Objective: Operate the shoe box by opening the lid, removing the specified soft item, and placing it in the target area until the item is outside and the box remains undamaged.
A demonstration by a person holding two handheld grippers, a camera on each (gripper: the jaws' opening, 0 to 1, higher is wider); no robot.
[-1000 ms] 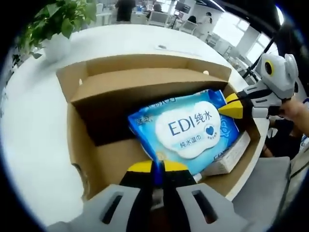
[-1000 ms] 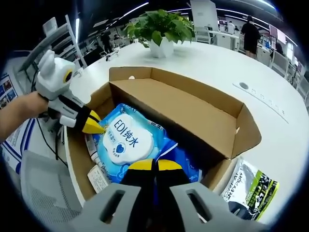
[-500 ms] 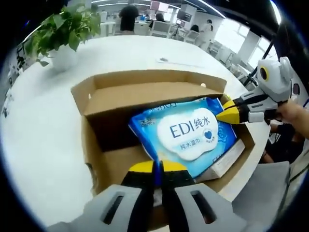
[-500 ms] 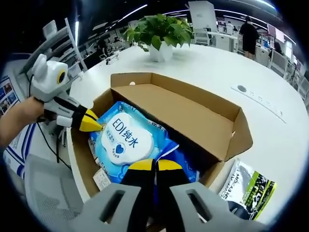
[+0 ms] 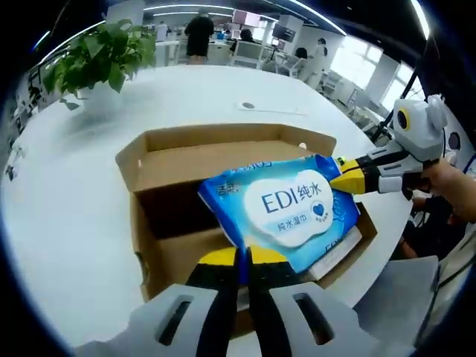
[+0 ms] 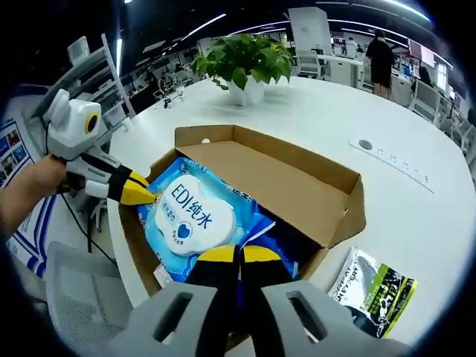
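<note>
The shoe box (image 5: 171, 223) sits open on a big white table (image 5: 67, 208), and everything here is told from the box. It is brown cardboard, and its lid (image 6: 290, 175) is folded back and stands up along the far side.

The soft item is a blue pack of wet wipes (image 5: 286, 204) with a white label. It is over the open top of the box, tilted, with one end higher than the box rim. You cannot tell if its low edge touches anything inside.

The left gripper (image 5: 242, 260) has yellow tips and is pinched tight on the near edge of the pack. In the right gripper view you see it reaching in from the box's left end (image 6: 141, 195), held by a hand (image 6: 26, 197).

The right gripper (image 6: 239, 256) is squeezed tight on another edge of the pack. In the left gripper view it comes in from the right end of the box (image 5: 346, 178), its yellow tips on the pack's corner.

Under the pack, inside the box, lies something white and flat (image 5: 343, 247).

A plant in a white pot (image 6: 245, 63) stands on the table well behind the box. A dark packet with green on it (image 6: 375, 286) lies on the table just beside the box's right end
</note>
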